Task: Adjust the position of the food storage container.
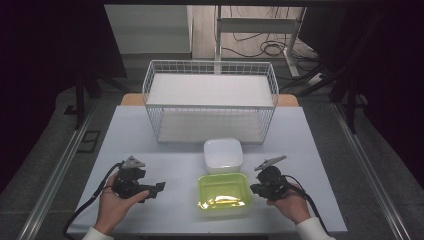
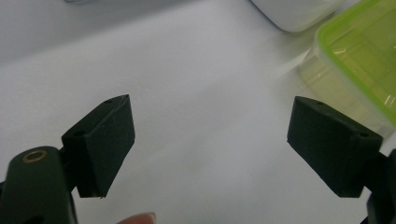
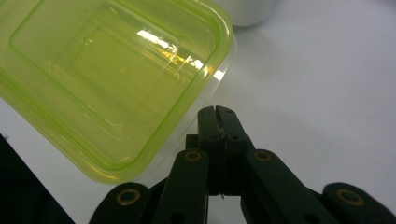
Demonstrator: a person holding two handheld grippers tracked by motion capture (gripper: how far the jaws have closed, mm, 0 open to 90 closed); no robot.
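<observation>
With the left gripper (image 1: 159, 187) open and the right gripper (image 3: 217, 112) closed on nothing just beside the translucent lime-green plastic container (image 1: 223, 192) on the table (image 1: 150, 125), open the right fingers before approaching its rim.

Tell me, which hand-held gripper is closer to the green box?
The right hand-held gripper. It sits just beside the green box's right edge, jaws shut and close to the rim. The left hand-held gripper is farther off, on the box's left, jaws open, with bare table between them.
</observation>
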